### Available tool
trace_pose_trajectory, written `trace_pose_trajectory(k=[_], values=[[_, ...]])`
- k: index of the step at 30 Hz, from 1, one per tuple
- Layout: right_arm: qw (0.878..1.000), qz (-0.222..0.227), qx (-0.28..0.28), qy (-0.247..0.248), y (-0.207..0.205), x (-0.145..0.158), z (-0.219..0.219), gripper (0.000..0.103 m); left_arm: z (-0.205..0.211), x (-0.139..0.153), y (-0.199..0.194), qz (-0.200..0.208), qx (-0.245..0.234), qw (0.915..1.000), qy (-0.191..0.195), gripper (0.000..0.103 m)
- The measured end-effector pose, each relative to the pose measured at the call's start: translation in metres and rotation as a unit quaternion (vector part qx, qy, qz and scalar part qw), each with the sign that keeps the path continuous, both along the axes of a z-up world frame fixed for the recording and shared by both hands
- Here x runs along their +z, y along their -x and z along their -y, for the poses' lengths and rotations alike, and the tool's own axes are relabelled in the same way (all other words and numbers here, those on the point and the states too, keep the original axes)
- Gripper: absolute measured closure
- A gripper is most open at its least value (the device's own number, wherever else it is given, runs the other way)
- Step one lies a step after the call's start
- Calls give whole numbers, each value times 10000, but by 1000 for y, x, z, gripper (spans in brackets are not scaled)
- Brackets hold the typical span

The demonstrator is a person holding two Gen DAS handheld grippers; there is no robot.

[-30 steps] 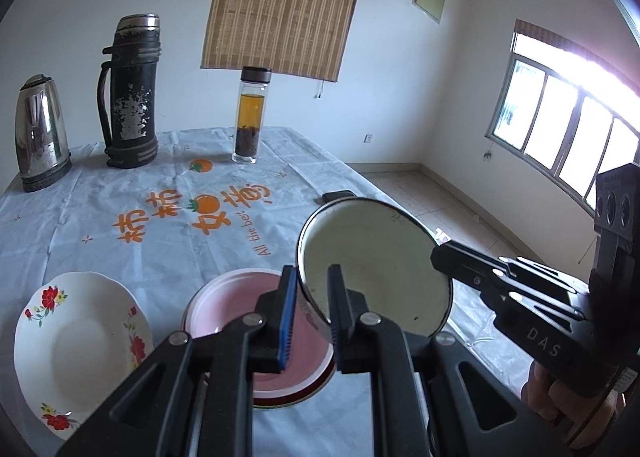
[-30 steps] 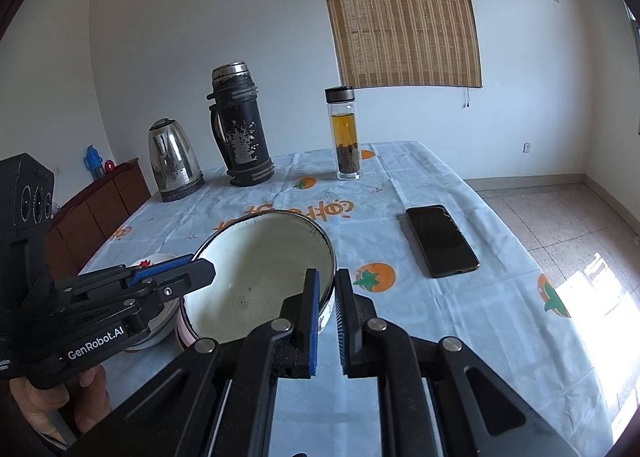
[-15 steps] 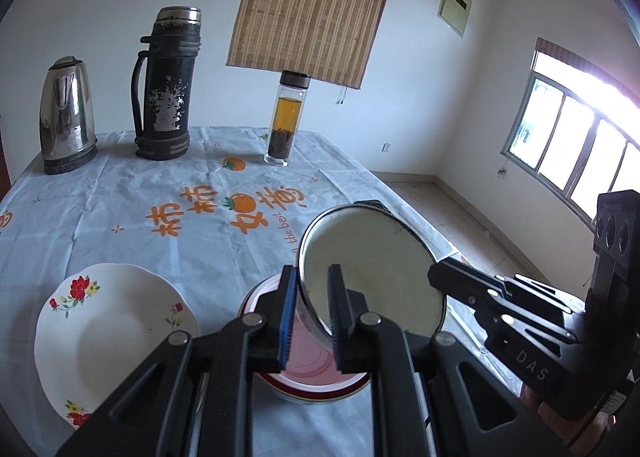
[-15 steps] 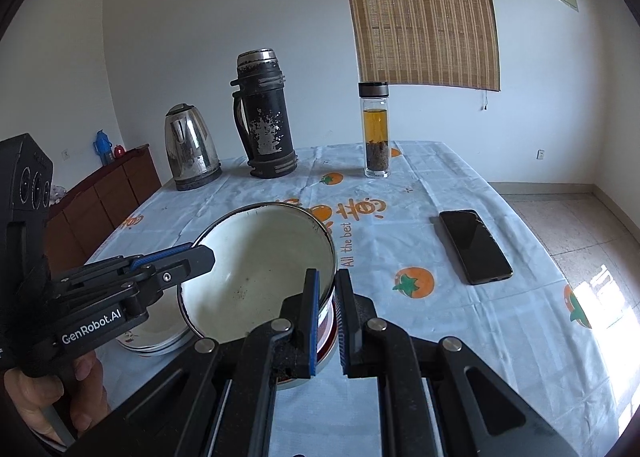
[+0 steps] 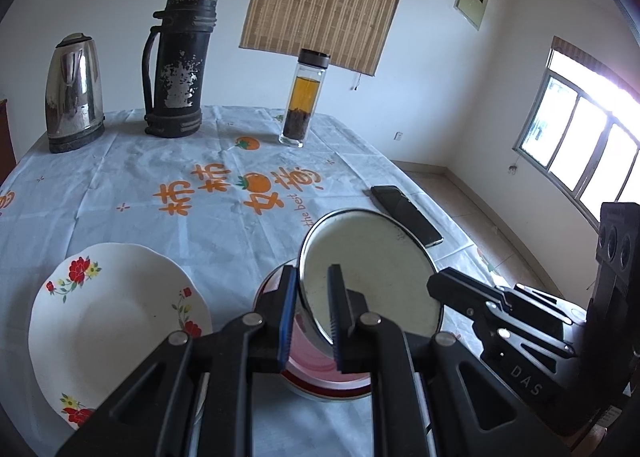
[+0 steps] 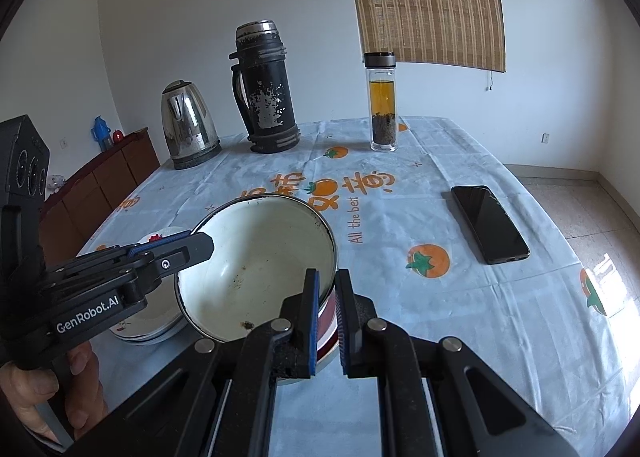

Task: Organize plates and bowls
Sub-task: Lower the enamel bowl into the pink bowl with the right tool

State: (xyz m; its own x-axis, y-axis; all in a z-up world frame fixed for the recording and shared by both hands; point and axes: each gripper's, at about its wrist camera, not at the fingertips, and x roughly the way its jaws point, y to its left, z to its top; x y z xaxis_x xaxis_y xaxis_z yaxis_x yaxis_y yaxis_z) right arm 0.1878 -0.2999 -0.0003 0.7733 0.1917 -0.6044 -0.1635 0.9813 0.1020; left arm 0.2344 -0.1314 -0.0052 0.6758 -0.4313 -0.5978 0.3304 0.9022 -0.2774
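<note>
A white enamel bowl [image 5: 372, 277] with a dark rim is held tilted just above a pink bowl with a red band [image 5: 320, 369]. My left gripper [image 5: 312, 313] is shut on the enamel bowl's left rim. My right gripper [image 6: 326, 317] is shut on its right rim. The enamel bowl [image 6: 256, 269] shows brown specks inside in the right wrist view, with the pink bowl [image 6: 326, 341] under it. A white plate with red flowers [image 5: 108, 321] lies on the table to the left and shows partly in the right wrist view [image 6: 148, 321].
On the blue tablecloth [image 5: 160, 177] stand a steel kettle [image 5: 72, 93], a black thermos [image 5: 180, 61] and a glass tea bottle [image 5: 304, 97] at the far side. A black phone [image 6: 490, 223] lies to the right. The table's right edge drops to a tiled floor.
Both grippers have carried the enamel bowl lower and a little to the right, closer over the pink bowl. The flowered plate now sits further left in view.
</note>
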Motion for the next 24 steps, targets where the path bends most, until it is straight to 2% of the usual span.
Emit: trace_pose_trajectory(k=[6,24], values=[[10000,-51,2,33,-2,-3,-2,93,0,-9,-5,-178,16,9998,1,91],[9997,-249,-4,89,-8,-16,-3,93,3,-17,-11,-312,42,9994,-127,91]])
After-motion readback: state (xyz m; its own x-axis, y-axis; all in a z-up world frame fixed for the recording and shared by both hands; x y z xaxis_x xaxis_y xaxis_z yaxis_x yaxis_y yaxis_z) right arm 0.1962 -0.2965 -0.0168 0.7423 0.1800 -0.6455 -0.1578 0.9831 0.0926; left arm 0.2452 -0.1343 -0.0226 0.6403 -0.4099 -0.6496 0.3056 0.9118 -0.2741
